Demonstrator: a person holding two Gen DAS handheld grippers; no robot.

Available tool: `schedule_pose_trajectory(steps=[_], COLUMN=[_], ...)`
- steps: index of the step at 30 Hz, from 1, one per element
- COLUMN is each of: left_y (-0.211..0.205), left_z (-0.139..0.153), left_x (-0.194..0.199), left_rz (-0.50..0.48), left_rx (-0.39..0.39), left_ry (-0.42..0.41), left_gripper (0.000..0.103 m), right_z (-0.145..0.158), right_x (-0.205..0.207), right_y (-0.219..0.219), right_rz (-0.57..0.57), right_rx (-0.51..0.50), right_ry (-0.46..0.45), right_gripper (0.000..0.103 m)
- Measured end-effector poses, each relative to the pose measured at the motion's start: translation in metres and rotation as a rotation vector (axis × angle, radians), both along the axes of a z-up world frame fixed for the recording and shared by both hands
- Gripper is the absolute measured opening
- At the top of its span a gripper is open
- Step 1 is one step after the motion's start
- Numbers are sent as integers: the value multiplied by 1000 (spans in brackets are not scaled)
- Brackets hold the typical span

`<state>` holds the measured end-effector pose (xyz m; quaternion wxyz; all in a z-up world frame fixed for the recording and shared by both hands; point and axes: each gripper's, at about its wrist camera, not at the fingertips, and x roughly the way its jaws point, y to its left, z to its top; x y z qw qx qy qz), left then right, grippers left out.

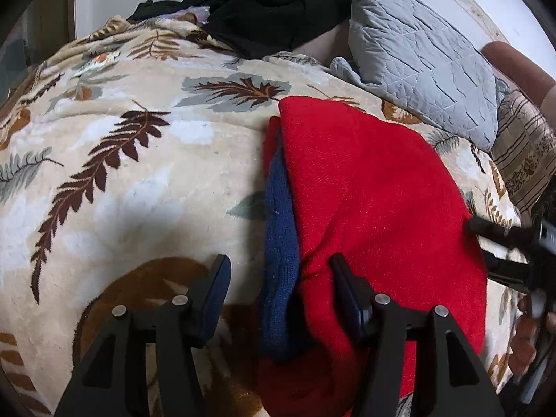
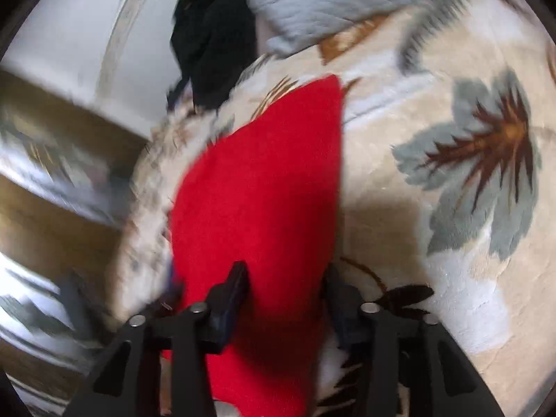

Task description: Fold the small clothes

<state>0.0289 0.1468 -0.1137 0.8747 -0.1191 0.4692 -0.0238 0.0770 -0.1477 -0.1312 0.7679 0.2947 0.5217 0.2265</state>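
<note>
Red garment [image 1: 375,208] lies flat on the leaf-print bed blanket [image 1: 121,191], blue layer [image 1: 278,243] peeking out at its 9 o'clock edge. Left tongs [image 1: 279,274] and right tongs [image 2: 286,278] both gape wide over its near edge, probably lining up a fold.

A home bedroom: leaf-patterned blanket [image 1: 139,180] on a bed, grey quilted pillow [image 1: 424,55]

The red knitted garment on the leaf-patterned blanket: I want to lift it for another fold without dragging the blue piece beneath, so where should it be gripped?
Judging by how it lies, take the red knitted garment at its near hem, coming from the near side, low along the leaf-patterned blanket. The blue knitted cloth shows only along its left edge, so stay toward the right.
</note>
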Motion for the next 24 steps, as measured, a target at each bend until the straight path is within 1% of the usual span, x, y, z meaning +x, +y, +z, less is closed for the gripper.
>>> schedule_pose_trajectory(steps=[1, 3, 5, 6, 7, 8, 9, 10, 11, 12, 13, 14, 16, 18, 20, 22, 24], left_y=[0, 0, 0, 1, 1, 2, 2, 2, 1, 1, 0, 0, 1, 2, 2, 3, 6], left_z=[0, 0, 0, 0, 0, 0, 0, 0, 0, -1, -1, -1, -1, -1, -1, -1, -1], left_x=[0, 1, 1, 1, 1, 1, 1, 2, 2, 2, 2, 1, 1, 2, 1, 1, 1], left_rz=[1, 0, -1, 1, 3, 5, 7, 10, 7, 1, -1, -1, 3, 8, 8, 9, 17], left_rx=[-2, 0, -2, -5, -10, -11, -15, -18, -22, -30, -27, -21, -28, -35, -35, -39, -66], left_ry=[2, 1, 1, 2, 4, 5, 7, 10, 11, 9, 7, 4, 6, 9, 7, 6, 8], left_gripper=[61, 62, 62, 62, 62, 62, 62, 62, 62, 62, 62, 63, 63, 63, 63, 63, 63], right_z=[1, -2, -10, -17, -15, -2, 16, 33, 38, 33, 19, 11, 7, 14, 26, 41, 58], right_x=[4, 16, 34, 44, 47, 43, 35, 24, 17, 17, 21, 20, 18, 10, -1, -15, -31], right_y=[-6, -13, -10, -4, 6, 16, 24, 37, 45, 46, 41, 31, 18, 17, 20, 25, 32], right_rz=[-25, -42, -44, -17, -5, 0, 18, 35, 40, 43, 23, 3, -43, -36, -20, -9, -2], right_rx=[19, 65, 84, 96, 83, 10, -79, -168, -221, -257, -264, -231, -147, -159, -183, -176, -160], right_ry=[-4, 3, 38, 64, 69, 26, -55, -137, -167, -152, -104, -79, -44, -59, -95, -145, -199], right_gripper=[66, 66, 66, 62, 46, 42, 39, 38, 38, 38, 38, 41, 59, 59, 59, 59, 59])
